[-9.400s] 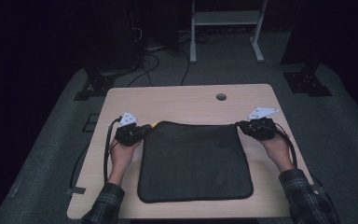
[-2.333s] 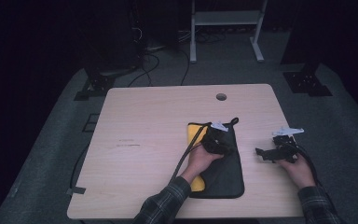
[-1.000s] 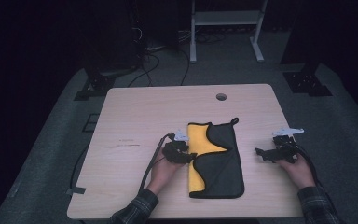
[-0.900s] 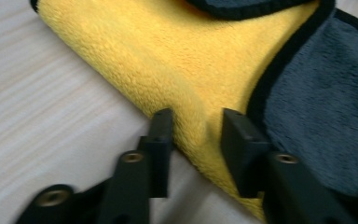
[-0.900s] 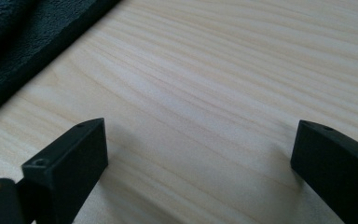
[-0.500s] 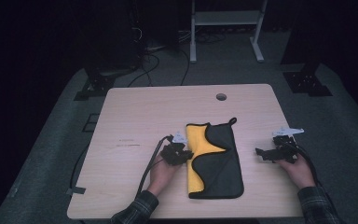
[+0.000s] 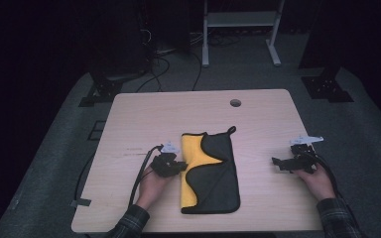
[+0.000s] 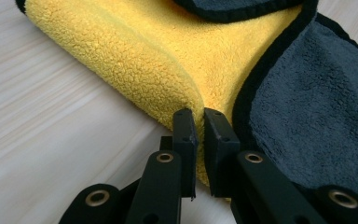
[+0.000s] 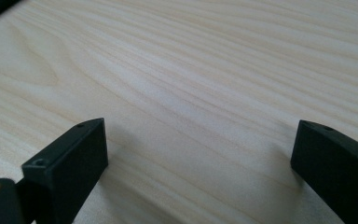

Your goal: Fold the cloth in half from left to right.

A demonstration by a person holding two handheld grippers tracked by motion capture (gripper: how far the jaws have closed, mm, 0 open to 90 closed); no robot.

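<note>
A cloth (image 7: 217, 171), dark grey on one side and yellow on the other, lies folded lengthwise in the middle of the wooden table (image 7: 168, 114). Its yellow side shows along the left. My left gripper (image 7: 180, 166) is at that left edge, shut on the rounded yellow fold. In the left gripper view the jaws (image 8: 199, 128) stand almost together with the yellow fold of the cloth (image 8: 140, 60) pinched at their tips. My right gripper (image 7: 279, 162) rests on the table to the right of the cloth and apart from it. Its jaws (image 9: 199, 140) are open over bare wood.
A round cable hole (image 7: 235, 103) sits near the table's far edge. A black cable (image 7: 138, 181) trails from the left gripper off the table's near left. Past the table are dark floor, cables and a white stand (image 7: 238, 29).
The left hand has moved left, and the cloth has slid left with it. The right hand and its gripper have stayed in place.
</note>
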